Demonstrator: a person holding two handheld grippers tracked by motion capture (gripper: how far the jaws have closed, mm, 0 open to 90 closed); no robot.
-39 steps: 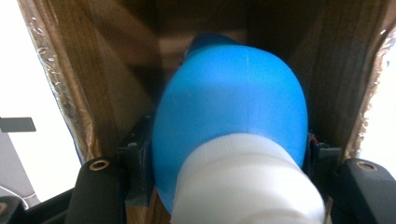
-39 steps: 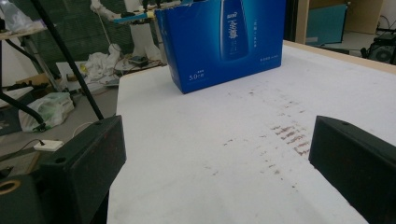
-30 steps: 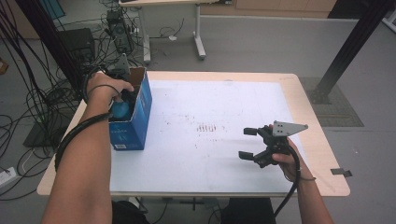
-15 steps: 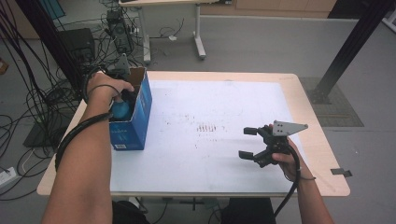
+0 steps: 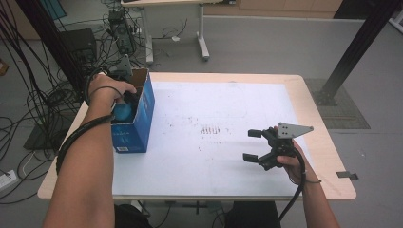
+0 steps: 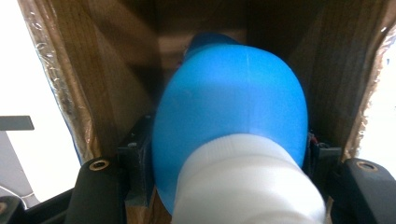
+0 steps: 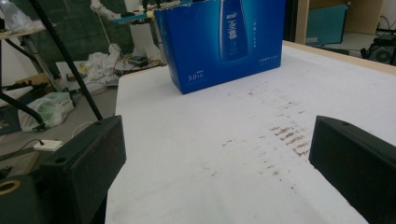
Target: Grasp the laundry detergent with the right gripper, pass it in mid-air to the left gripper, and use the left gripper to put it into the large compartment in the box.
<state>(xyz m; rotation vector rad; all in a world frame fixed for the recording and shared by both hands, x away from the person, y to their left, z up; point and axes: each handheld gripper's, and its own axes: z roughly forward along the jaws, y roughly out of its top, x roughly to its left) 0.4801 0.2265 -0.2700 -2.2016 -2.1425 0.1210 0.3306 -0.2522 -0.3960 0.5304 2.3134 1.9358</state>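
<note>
1. While the left gripper (image 5: 127, 97) reaches down into the open top of the blue box (image 5: 138, 124), its jaws are clamped on a blue bottle (image 6: 233, 116) with a white cap (image 6: 247, 182).
2. The left gripper view looks into the box: the bottle sits between brown cardboard walls, a jaw pressed on each side of it.
3. The box stands upright near the desk's (image 5: 328, 156) left edge, toward the far left corner.
4. The right gripper (image 5: 256, 145) hovers near the desk's right edge, closer to the near side, jaws spread wide with nothing between them.
5. Faint brown smudges (image 5: 211, 129) mark the white desk top between box and right gripper.
</note>
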